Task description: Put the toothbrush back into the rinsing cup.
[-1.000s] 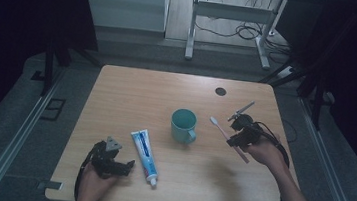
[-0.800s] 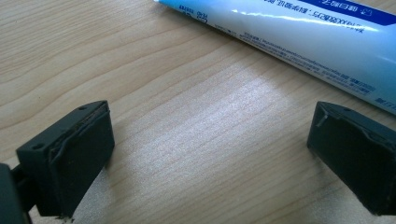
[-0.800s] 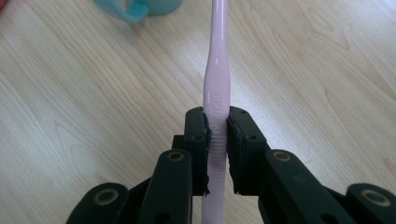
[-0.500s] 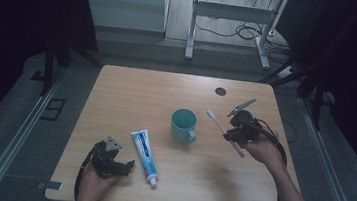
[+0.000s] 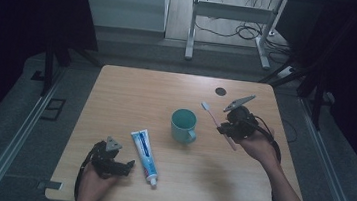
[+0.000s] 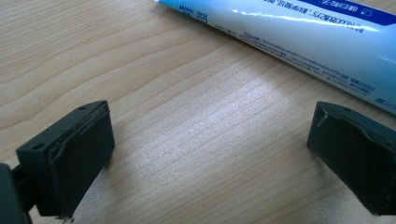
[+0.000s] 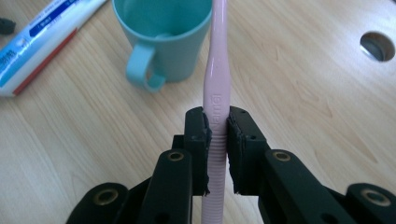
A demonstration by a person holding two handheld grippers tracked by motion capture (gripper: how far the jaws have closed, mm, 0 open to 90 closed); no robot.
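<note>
Right hand-held gripper (image 7: 216,140) clamps the pink toothbrush (image 7: 215,70), seemingly lifted beside the teal mug (image 5: 183,125); left hand-held gripper (image 6: 210,154) rests wide apart near the toothpaste (image 5: 145,150)

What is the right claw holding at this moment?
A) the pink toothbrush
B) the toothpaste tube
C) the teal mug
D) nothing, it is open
A: in the right gripper view the right claw is shut on the ribbed handle of the pink toothbrush, lifted above the table near the teal mug; the toothpaste tube lies flat on the table.
</note>
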